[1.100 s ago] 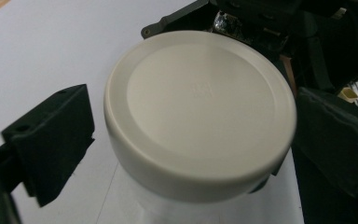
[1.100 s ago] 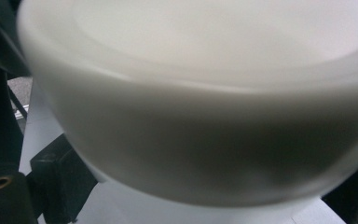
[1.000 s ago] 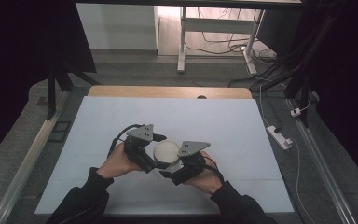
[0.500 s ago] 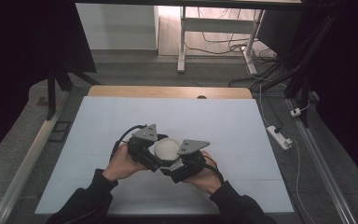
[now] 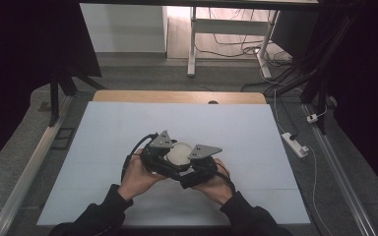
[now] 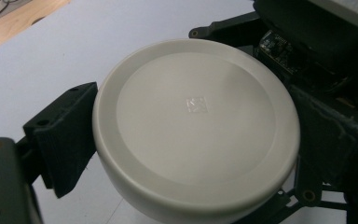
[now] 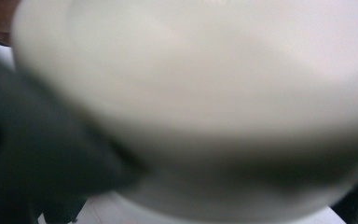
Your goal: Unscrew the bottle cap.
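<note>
A round, off-white flat-topped container is held just above the white table top, near its front middle. My left gripper comes at it from the left, and my right gripper from the right, with both hands close together. In the left gripper view the container sits between the jaws. One black fingertip presses its left side, and the other gripper's body crowds the right. In the right gripper view the container is a close, blurred white mass, with a dark jaw against its lower left.
The table's wooden far edge lies beyond the white sheet. A white power strip lies on the floor to the right. Metal rails run along both sides. A white desk frame and cables stand behind.
My left gripper has crept slightly to the right, closer against the container. The right gripper and the container have hardly moved.
</note>
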The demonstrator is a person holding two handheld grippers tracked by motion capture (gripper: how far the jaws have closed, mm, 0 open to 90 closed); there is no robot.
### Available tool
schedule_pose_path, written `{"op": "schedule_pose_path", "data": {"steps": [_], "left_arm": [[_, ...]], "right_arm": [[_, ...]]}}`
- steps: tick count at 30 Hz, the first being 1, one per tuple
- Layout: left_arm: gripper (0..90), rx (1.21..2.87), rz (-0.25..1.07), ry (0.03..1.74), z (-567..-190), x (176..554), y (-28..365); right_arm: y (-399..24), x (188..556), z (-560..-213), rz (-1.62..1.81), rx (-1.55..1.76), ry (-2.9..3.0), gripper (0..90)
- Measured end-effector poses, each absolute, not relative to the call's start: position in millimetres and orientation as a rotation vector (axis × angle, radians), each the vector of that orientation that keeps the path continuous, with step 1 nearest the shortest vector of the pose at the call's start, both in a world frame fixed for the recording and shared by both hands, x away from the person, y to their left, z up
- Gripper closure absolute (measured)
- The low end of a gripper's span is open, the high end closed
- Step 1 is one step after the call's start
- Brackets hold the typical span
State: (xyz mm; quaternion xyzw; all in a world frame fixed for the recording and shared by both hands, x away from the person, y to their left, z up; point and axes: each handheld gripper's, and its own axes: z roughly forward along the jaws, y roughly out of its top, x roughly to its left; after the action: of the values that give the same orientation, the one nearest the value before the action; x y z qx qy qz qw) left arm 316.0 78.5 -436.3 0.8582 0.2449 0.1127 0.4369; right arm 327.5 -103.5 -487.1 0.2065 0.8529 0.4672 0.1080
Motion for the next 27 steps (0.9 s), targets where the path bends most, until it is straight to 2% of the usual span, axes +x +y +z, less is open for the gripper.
{"op": "schedule_pose_path", "data": {"steps": [2,3,5,10,16,23,27], "left_arm": [[6.8,2.149,0.281,0.585,-435,317,78],[1.3,2.158,0.264,0.567,-435,318,79],[0.0,2.147,0.235,0.529,-432,319,83],[0.0,2.13,0.18,0.45,-424,322,96],[0.8,2.162,0.122,0.263,-423,325,106],[7.5,2.16,0.09,0.214,-428,327,107],[7.7,2.153,0.102,0.263,-430,327,105]], "right_arm": [[-104,328,-488,1.383,0.606,2.513,6.8],[-105,328,-486,1.4,0.594,2.513,6.8],[-105,327,-485,1.411,0.575,2.514,6.8],[-105,325,-485,1.425,0.547,2.529,6.8],[-103,322,-484,1.462,0.47,2.561,6.8],[-103,319,-481,1.502,0.409,2.569,6.8],[-104,320,-481,1.485,0.426,2.565,6.8]]}}
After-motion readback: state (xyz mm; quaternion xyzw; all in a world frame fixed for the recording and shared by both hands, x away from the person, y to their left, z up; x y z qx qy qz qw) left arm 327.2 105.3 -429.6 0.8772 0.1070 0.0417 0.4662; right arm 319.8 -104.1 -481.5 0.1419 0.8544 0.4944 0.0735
